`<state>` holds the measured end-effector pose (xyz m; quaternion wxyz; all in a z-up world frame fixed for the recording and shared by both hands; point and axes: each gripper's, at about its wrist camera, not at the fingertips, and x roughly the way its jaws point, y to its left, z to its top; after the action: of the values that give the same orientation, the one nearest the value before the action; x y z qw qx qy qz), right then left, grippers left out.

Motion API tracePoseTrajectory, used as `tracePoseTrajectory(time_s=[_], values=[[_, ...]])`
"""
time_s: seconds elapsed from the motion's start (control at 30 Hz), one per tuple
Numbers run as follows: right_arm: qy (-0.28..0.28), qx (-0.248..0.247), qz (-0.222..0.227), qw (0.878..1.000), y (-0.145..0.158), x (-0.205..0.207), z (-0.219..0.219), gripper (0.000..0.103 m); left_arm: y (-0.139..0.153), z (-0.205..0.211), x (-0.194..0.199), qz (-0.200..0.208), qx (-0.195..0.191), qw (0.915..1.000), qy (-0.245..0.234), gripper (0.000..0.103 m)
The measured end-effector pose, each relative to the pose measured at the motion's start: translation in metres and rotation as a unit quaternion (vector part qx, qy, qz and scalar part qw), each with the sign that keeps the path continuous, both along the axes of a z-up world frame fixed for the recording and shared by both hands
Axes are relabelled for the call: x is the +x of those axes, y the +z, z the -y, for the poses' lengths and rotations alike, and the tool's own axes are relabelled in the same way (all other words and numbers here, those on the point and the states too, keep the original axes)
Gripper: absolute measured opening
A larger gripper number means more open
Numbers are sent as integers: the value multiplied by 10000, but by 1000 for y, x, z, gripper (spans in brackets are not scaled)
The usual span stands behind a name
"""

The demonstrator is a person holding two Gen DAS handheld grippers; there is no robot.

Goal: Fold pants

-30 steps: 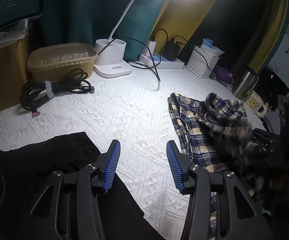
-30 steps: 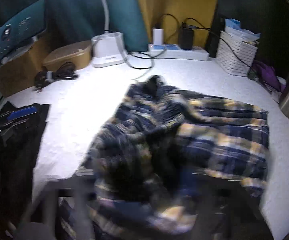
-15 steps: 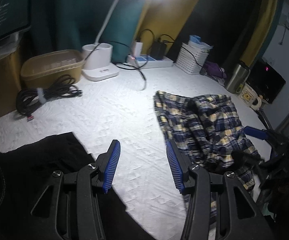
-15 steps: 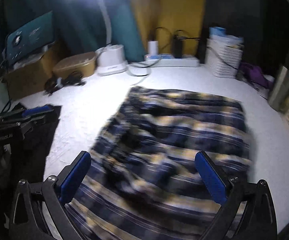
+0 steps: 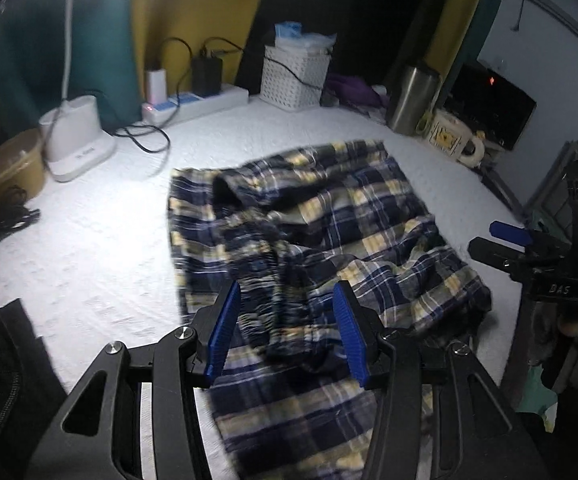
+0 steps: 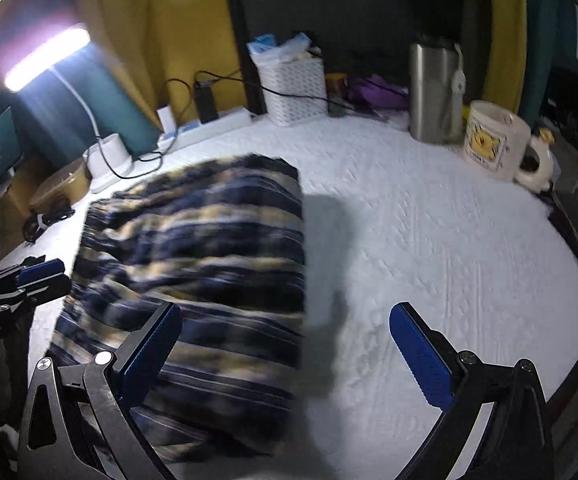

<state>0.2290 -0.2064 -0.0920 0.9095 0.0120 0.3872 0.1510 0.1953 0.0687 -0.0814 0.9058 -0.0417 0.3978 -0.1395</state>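
Plaid pants [image 5: 329, 232] in navy, cream-yellow and white, lying rumpled on the white textured table cover [image 5: 89, 248], one dark opening gaping toward the far edge, folds bunched through the middle, near end running off the front edge

Both wrist views look steeply down, close (left camera from the left); both share the plaid pants [image 5: 321, 240].

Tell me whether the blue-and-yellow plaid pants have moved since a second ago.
Yes. The plaid pants, bunched and lifted earlier, now lie spread on the white cloth, reaching back toward the white lamp base.
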Motion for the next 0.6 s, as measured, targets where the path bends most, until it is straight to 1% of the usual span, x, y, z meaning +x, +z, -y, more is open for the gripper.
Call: tracePoseTrajectory(time_s=[0.1, 0.13, 0.17, 0.2, 0.23, 0.27, 0.3, 0.37, 0.4, 0.43, 0.47, 0.5, 0.57, 0.6], values=[[38, 95, -91, 9999, -10, 8, 8, 103, -9, 4, 8, -154, 42, 9998, 98, 46], [54, 135, -118, 9998, -13, 10, 8, 103, -10, 3, 9, -145, 26, 9998, 136, 43], [125, 173, -155, 9997, -17, 12, 8, 103, -10, 2, 10, -108, 46, 9997, 197, 30], [206, 155, -184, 9995, -20, 12, 4, 102, -11, 1, 12, -103, 93, 9996, 261, 23], [319, 98, -210, 9992, -25, 12, 0, 98, -12, -1, 14, -108, 106, 9994, 324, 21], [413, 79, -226, 9989, -28, 11, -2, 87, -13, -4, 16, -111, 97, 9992, 380, 18], [531, 109, -306, 9981, -32, 11, -4, 77, -13, -6, 17, -116, 117, 9990, 416, 17], [619, 170, -403, 9971, -38, 8, -6, 73, -12, -6, 19, -82, 215, 9987, 446, 15], [631, 137, -297, 9975, -39, 4, -6, 67, -11, -5, 19, -49, 274, 9986, 453, 14], [667, 87, -260, 9974, -40, 0, -7, 65, -11, -4, 19, -33, 363, 9983, 463, 14], [686, 34, -210, 9974, -40, -4, -8, 59, -12, -3, 21, -46, 402, 9981, 471, 14], [685, 1, -181, 9975, -40, -8, -8, 54, -11, -3, 21, -45, 427, 9979, 488, 11], [688, -103, -112, 9975, -40, -16, -9, 52, -9, -5, 21, 16, 557, 9968, 574, 10], [693, -213, -55, 9974, -41, -20, -11, 52, -8, -7, 22, 25, 559, 9967, 584, 10]])
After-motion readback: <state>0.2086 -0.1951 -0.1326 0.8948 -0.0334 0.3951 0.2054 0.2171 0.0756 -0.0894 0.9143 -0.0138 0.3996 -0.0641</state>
